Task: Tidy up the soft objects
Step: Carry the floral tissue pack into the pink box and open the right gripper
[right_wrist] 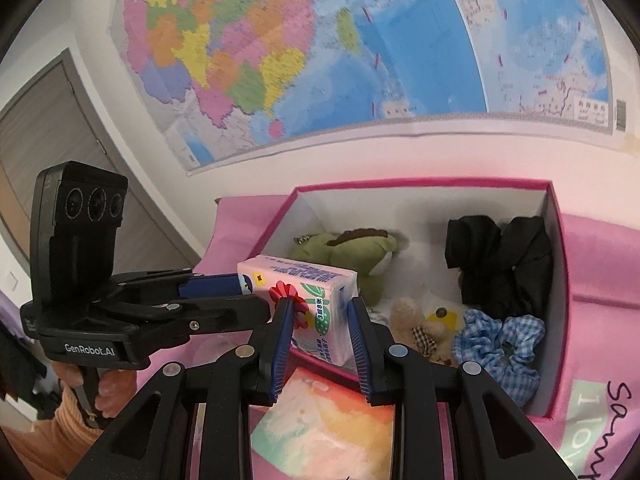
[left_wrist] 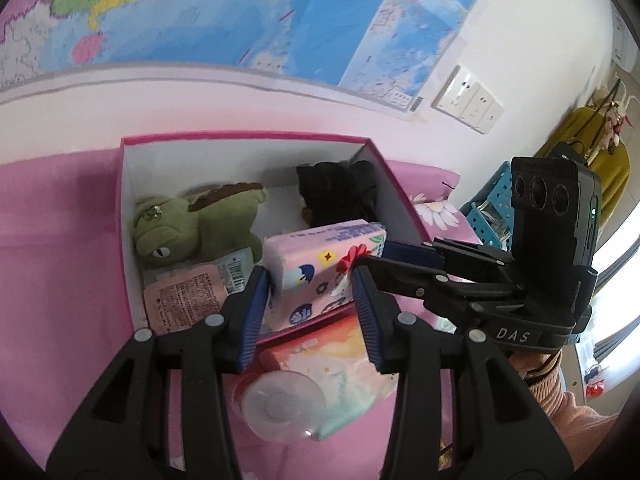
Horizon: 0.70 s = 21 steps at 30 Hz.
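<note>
Right wrist view only: checked scrunchie, small teddy in box. Left wrist view only: peach packet, clear cup. Tissue pack suspended above near box rim. Left gripper pinching pack at both long sides. Right gripper pinching pack's end. Frog plush, black cloth inside box.

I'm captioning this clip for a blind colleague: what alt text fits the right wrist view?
Both grippers, right and left, hold a pink tissue pack over the near edge of a pink-rimmed box. Inside lie a green plush frog, black cloth, a small teddy bear and a blue gingham scrunchie; a map hangs behind.
</note>
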Motion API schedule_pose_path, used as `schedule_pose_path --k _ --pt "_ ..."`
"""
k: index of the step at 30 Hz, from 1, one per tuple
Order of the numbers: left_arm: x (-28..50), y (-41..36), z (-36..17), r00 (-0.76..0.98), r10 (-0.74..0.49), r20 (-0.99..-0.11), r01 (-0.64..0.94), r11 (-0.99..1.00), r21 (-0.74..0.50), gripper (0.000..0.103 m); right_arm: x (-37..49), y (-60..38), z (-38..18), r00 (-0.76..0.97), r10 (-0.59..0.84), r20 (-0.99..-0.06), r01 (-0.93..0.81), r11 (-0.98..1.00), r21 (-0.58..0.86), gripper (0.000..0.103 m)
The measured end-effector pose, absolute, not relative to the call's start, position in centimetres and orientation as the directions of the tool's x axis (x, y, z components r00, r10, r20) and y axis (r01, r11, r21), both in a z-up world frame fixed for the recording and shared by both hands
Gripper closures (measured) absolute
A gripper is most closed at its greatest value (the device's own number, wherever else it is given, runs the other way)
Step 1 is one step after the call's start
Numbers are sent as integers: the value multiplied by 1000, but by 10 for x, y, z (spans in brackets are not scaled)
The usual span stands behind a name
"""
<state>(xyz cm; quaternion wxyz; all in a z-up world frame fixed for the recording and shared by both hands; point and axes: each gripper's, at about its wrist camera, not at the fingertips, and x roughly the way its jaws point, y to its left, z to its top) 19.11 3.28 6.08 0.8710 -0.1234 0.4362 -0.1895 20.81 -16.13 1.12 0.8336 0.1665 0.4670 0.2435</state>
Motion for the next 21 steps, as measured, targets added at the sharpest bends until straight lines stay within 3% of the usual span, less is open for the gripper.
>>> schedule_pose_path --k 10,21 --pt "210 43 42 511 -425 -747 166 901 -400 58 226 -153 -12 403 518 -755 -178 853 490 68" --pt "191 49 46 567 -372 -735 166 925 -341 58 215 -149 -7 432 463 -774 -209 886 413 67"
